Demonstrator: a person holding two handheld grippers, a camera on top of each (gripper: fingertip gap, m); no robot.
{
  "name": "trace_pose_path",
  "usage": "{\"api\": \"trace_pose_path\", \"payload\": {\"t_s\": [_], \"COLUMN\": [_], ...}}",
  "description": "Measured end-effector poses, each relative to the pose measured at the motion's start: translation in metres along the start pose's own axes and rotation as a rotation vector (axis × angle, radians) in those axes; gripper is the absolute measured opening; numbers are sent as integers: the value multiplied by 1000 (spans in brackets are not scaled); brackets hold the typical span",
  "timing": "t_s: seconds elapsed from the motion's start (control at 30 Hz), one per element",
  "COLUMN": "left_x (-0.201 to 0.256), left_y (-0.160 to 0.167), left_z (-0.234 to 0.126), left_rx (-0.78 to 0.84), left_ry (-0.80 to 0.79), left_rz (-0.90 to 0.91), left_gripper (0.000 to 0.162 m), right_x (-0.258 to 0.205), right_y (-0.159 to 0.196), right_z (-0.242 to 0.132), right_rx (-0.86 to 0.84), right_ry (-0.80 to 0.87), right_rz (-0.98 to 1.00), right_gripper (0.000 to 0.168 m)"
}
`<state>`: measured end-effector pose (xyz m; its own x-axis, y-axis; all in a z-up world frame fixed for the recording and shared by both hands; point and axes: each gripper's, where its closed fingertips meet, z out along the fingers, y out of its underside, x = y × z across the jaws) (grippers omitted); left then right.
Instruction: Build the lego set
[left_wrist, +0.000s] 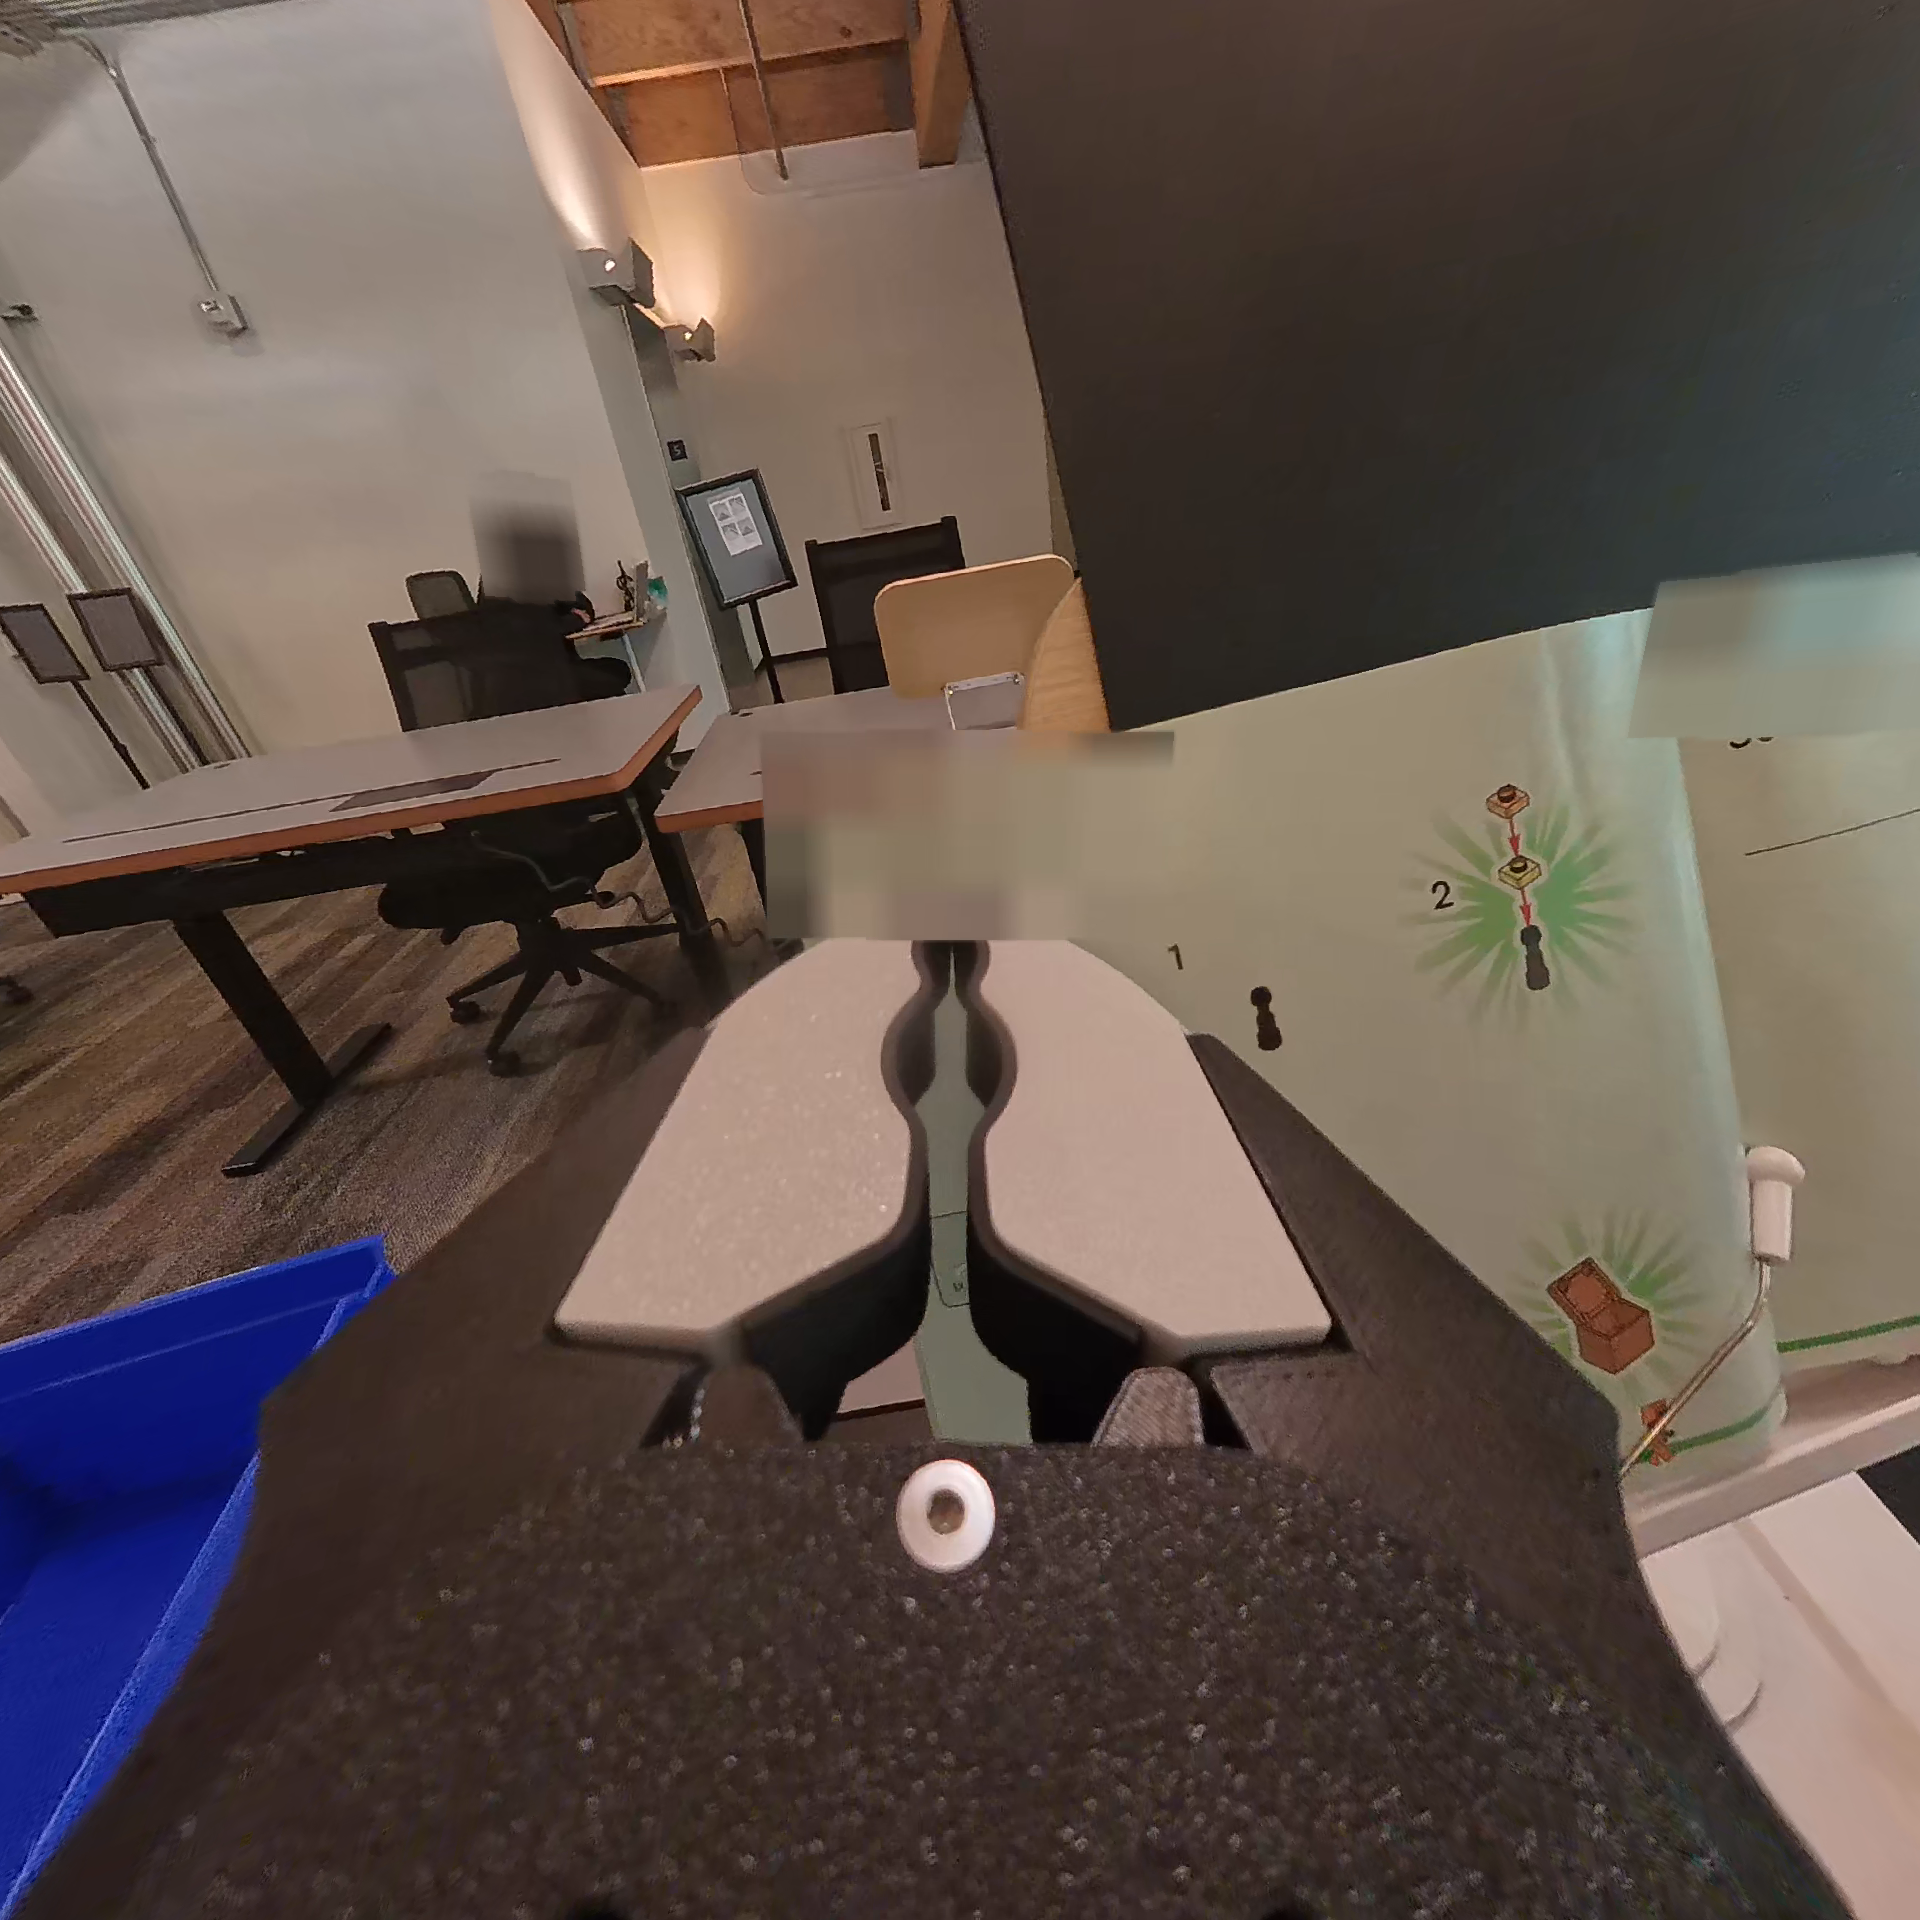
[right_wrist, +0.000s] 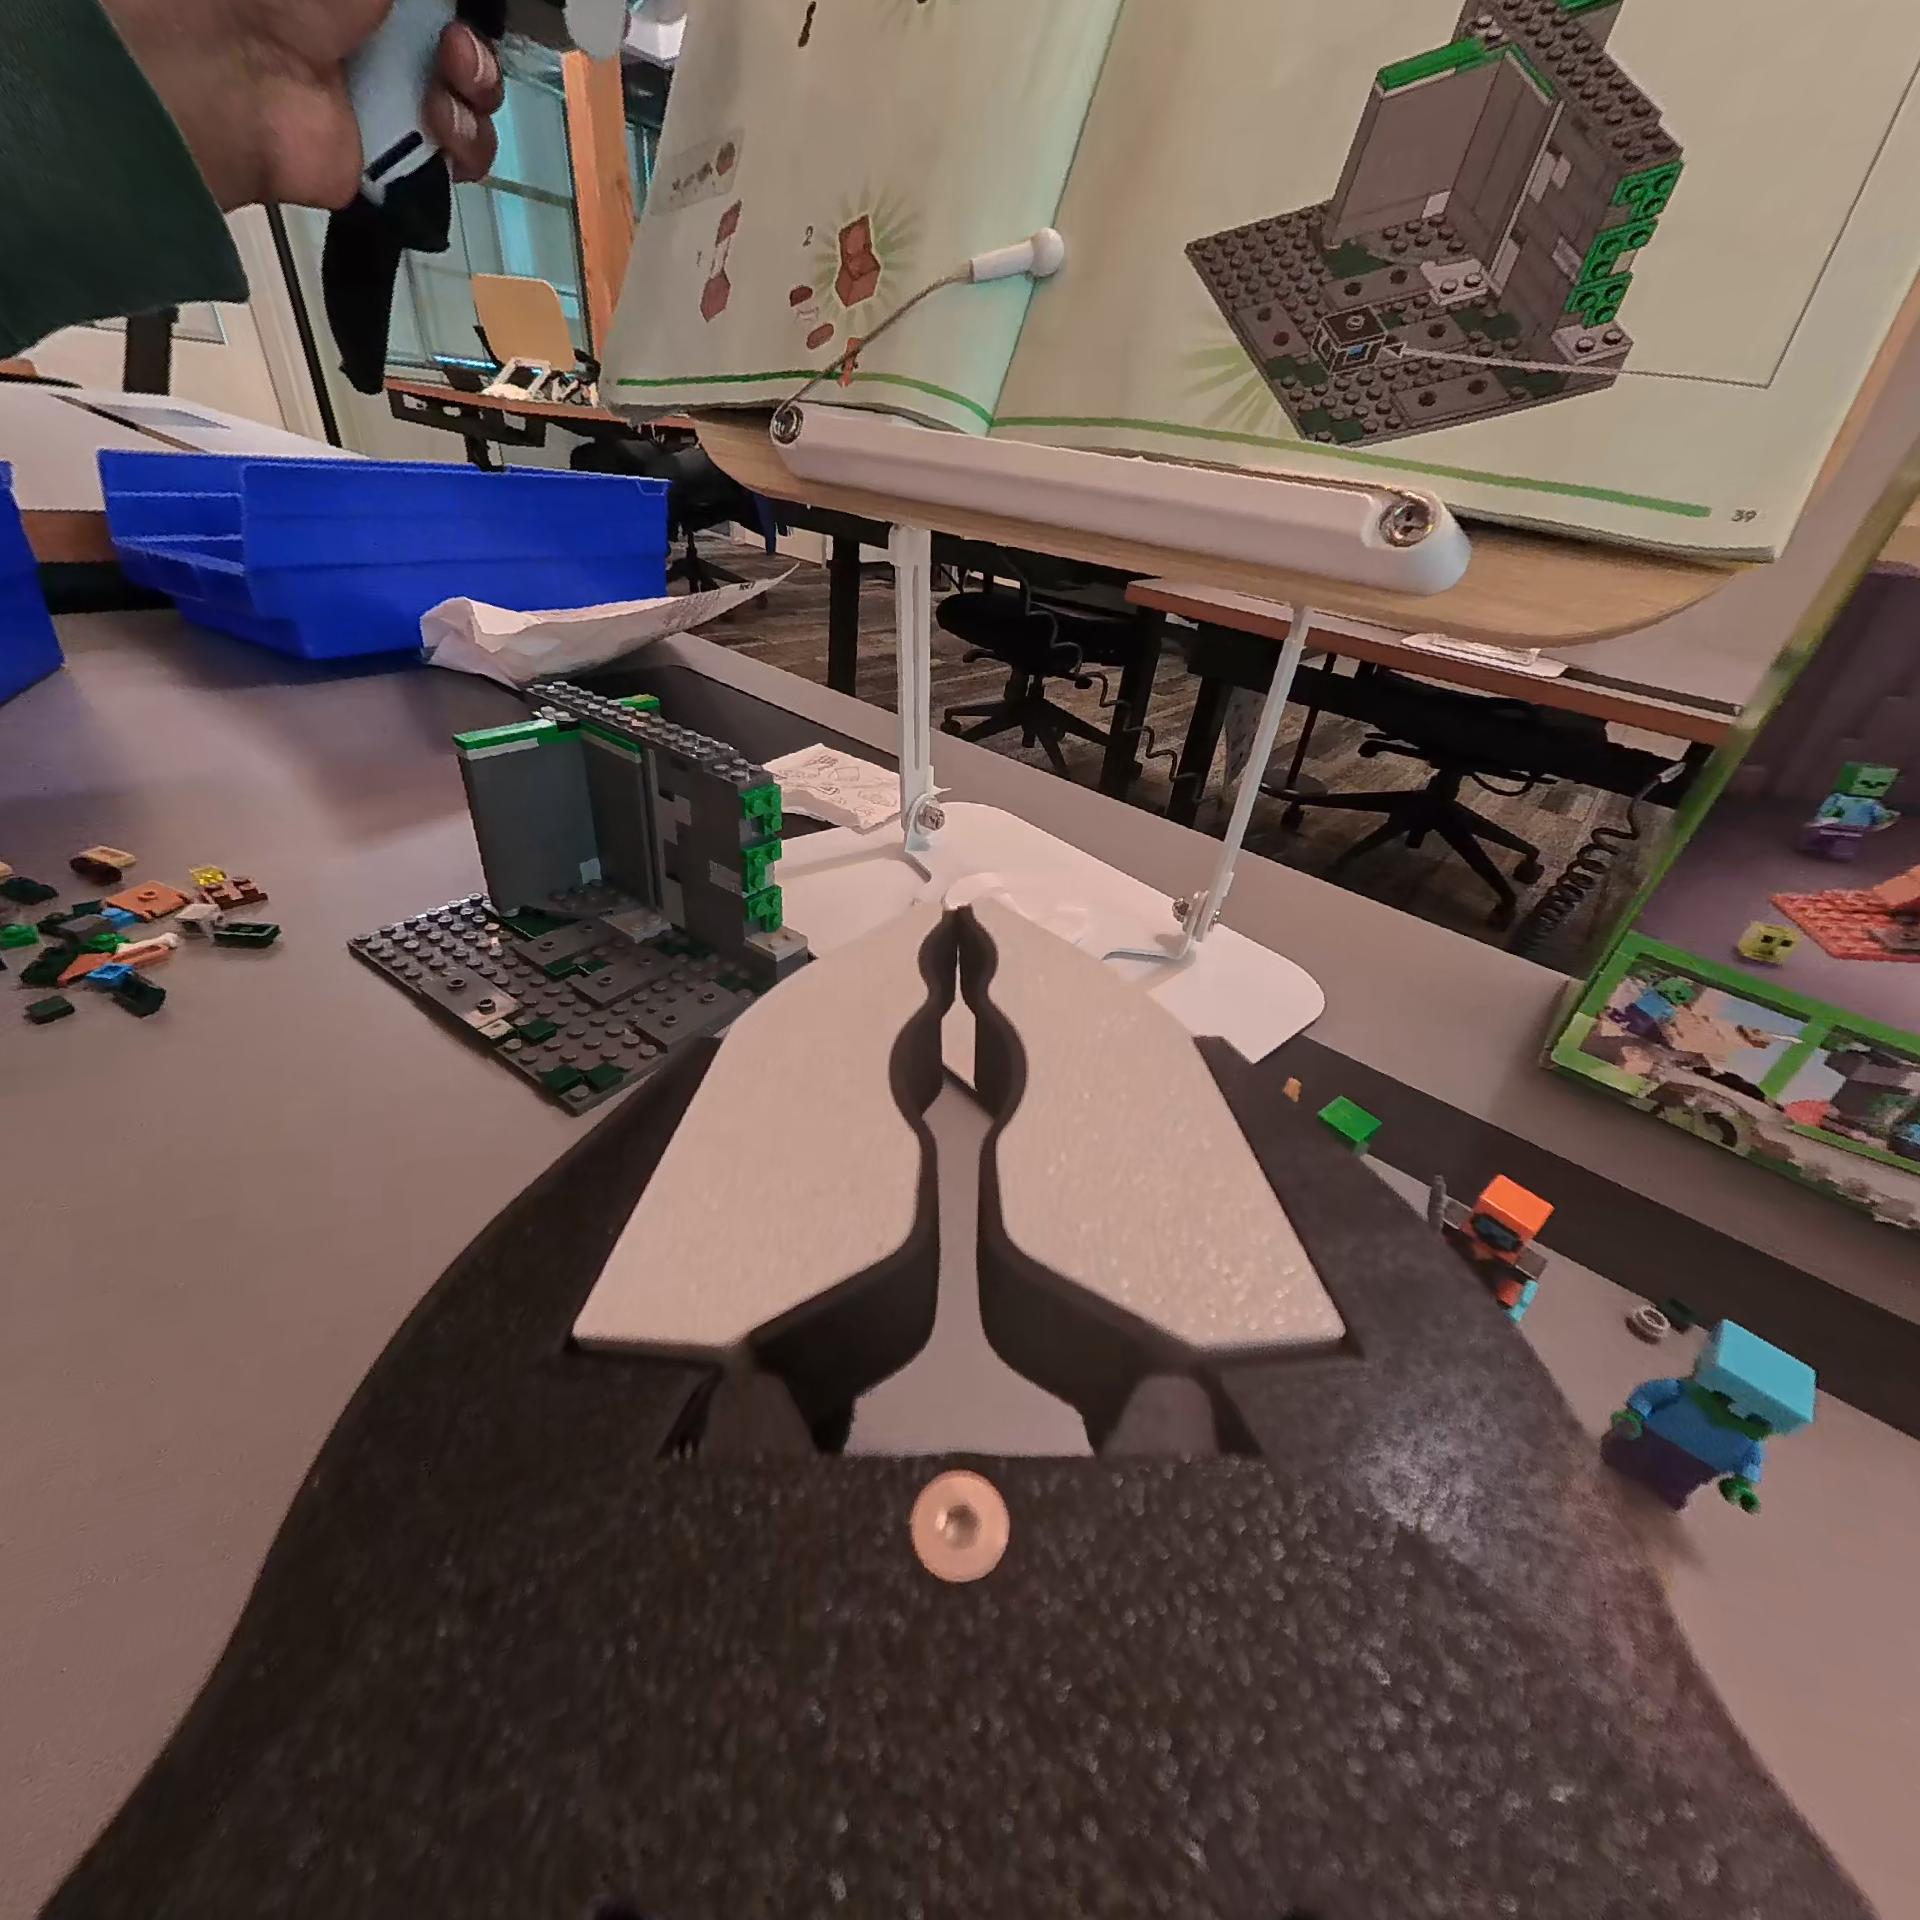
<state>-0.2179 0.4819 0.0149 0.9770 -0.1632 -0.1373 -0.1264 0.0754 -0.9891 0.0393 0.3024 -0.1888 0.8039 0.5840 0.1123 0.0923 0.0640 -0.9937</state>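
Note:
The instruction booklet (right_wrist: 1195, 208) stands open on a white book stand (right_wrist: 1226, 987). The partly built grey Lego structure (right_wrist: 613, 883) with green trim sits on its dark baseplate left of the stand. Loose small pieces (right_wrist: 114, 935) lie at the far left. My right gripper (right_wrist: 956, 916) is shut and empty, hovering above the table just right of the build. My left gripper (left_wrist: 948, 951) is shut, raised against the left edge of the booklet's left page (left_wrist: 1403, 987). I cannot tell whether it pinches the page. A hand (right_wrist: 312, 94) holds the left gripper's handle at the top left of the right wrist view.
Blue bins (right_wrist: 384, 551) and crumpled paper (right_wrist: 582, 623) sit at the back left; a blue bin (left_wrist: 156, 1455) shows in the left wrist view. The set's box (right_wrist: 1766, 987) stands at right. A green brick (right_wrist: 1349, 1124), an orange-headed figure (right_wrist: 1501, 1236) and a blue-headed figure (right_wrist: 1704, 1423) lie nearby. The partly built grey Lego structure (right_wrist: 613, 883) is closer to my right gripper, around 20 cm from its tips; the left tips are 35 cm off.

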Motion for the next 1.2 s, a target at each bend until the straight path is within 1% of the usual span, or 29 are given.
{"api": "trace_pose_path", "payload": {"t_s": [0.97, 1.1, 1.2], "left_x": [37, 37, 36], "left_y": [-2, -2, 1], "left_z": [2, -5, -22], "left_rx": [2, -5, -39], "left_ry": [42, 61, 111], "left_rz": [52, 54, 77], "left_gripper": [0, 0, 0], "right_x": [-2, -2, -2], "right_y": [-1, -1, -3], "right_z": [0, 0, -2], "right_rx": [0, 0, 7], "right_ry": [-9, -11, -7], "right_rz": [-2, -4, -3], "right_gripper": [0, 0, 0]}}
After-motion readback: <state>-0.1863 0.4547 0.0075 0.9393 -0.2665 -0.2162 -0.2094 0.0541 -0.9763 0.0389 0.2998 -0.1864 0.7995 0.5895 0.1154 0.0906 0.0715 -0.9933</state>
